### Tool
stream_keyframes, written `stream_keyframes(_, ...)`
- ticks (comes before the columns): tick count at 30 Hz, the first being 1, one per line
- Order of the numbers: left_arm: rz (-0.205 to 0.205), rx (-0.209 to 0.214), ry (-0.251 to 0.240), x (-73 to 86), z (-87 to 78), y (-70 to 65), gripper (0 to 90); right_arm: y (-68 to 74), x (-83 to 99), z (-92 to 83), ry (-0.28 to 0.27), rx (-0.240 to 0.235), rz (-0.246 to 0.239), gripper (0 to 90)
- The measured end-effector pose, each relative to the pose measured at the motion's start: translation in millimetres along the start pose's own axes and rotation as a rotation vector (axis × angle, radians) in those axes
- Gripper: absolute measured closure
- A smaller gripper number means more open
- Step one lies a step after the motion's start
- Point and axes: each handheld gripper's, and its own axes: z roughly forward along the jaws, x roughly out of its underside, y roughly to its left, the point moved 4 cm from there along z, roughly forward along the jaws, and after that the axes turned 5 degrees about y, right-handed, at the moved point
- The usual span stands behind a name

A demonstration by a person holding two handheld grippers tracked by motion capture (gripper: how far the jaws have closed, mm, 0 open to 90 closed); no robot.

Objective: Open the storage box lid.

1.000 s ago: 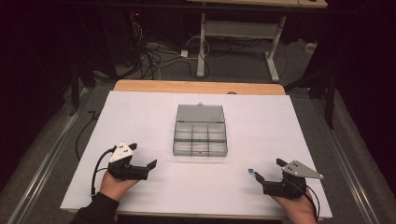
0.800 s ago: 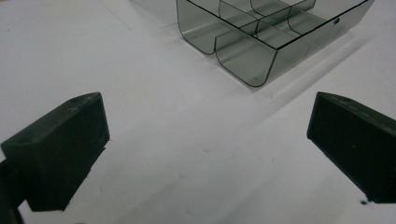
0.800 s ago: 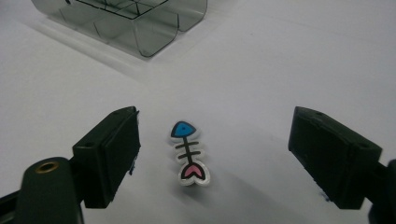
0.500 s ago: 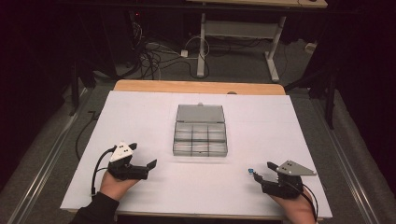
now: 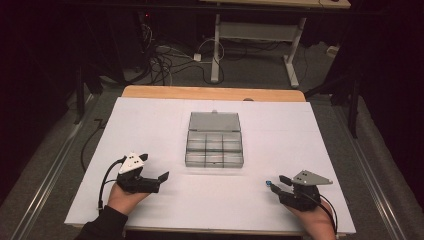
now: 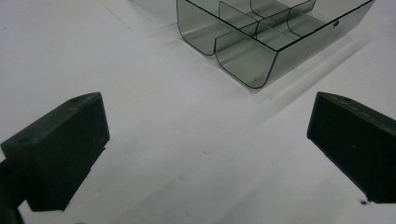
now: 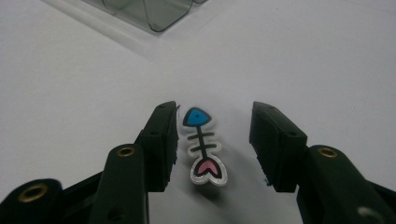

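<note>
the white counter [image 5: 150,125] carries a clear compartment box [image 5: 214,145] mid-table. the left gripper [image 5: 161,176] rests with fingers spread wide on nothing. the right gripper [image 7: 212,140] has just been closing its fingers around the fish-bone charm [image 7: 204,148], lying flat between them, not yet pinched. the charm looks light, stiff and slick, best taken by its edges. compared with a second ago, only that gap has narrowed.

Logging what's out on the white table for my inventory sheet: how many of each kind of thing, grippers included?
Grippers: 2, left gripper and right gripper
Compartment boxes: 1, clear grey box with its lid open
Fish-skeleton charms: 1, charm lying between the right gripper's jaws
Total: 4
</note>
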Motion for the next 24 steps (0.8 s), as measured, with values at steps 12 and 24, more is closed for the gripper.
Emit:
stream_keyframes(12, 0.0, 0.006, 0.006, 0.3, 1.2, -0.8, 0.0, 1.4, 2.3, 5.6, 0.068, -0.005, -0.013, 54.4)
stream_keyframes(24, -0.001, 0.009, 0.005, 0.3, 1.4, -1.2, 0.0, 4.1, 2.5, 5.6, 0.071, -0.01, -0.044, 62.9)
